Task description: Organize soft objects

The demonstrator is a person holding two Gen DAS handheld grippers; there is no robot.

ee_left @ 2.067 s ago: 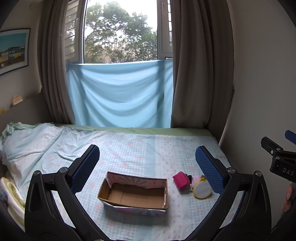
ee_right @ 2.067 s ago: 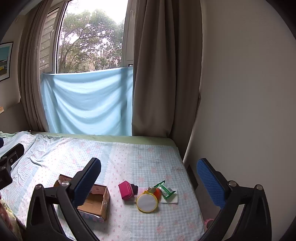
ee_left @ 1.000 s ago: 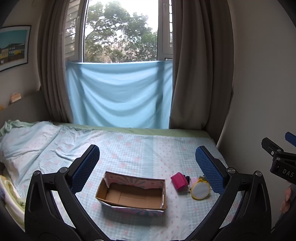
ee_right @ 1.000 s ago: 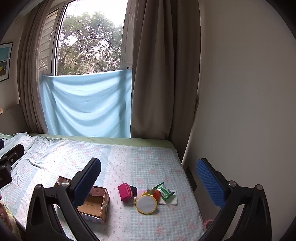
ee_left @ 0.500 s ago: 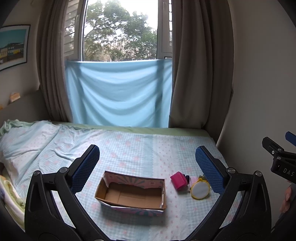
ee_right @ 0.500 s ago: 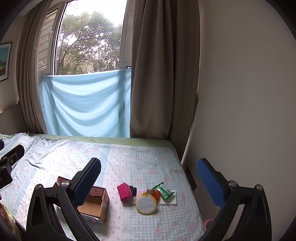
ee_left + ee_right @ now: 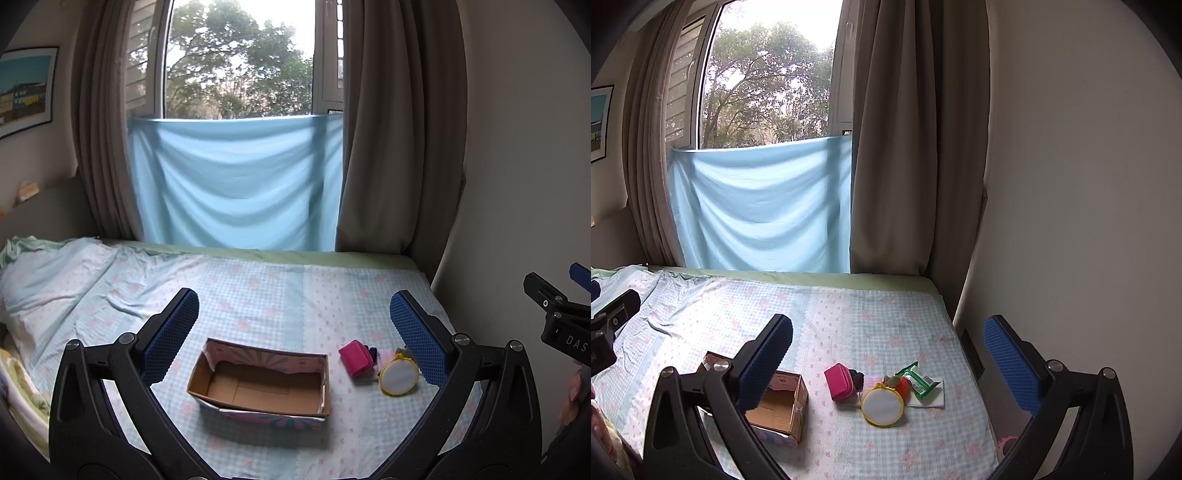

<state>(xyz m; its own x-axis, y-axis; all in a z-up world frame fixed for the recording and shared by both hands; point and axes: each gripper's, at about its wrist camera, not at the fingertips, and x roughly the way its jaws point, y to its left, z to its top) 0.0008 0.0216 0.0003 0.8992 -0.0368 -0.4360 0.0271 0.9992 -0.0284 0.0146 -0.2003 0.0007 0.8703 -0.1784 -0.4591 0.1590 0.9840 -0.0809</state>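
An open cardboard box (image 7: 258, 384) with a floral outside lies on the bed, empty; it also shows in the right wrist view (image 7: 783, 406). Right of it sits a small pile: a pink pouch (image 7: 355, 357) (image 7: 840, 381), a yellow-rimmed round mirror (image 7: 399, 373) (image 7: 882, 404), a green packet (image 7: 918, 377), an orange item (image 7: 904, 386) and a white cloth (image 7: 929, 398). My left gripper (image 7: 293, 325) is open and empty, held above the box. My right gripper (image 7: 886, 350) is open and empty, above the pile.
The bed (image 7: 258, 291) has a checked light-blue sheet, with rumpled bedding (image 7: 44, 273) at the left. A wall (image 7: 1071, 184) runs along the bed's right edge. Brown curtains (image 7: 391, 147) and a blue cloth (image 7: 236, 184) hang at the window behind.
Both views have drifted slightly; the box and pile sit a little lower and nearer in the left wrist view. Both grippers stay open and empty.
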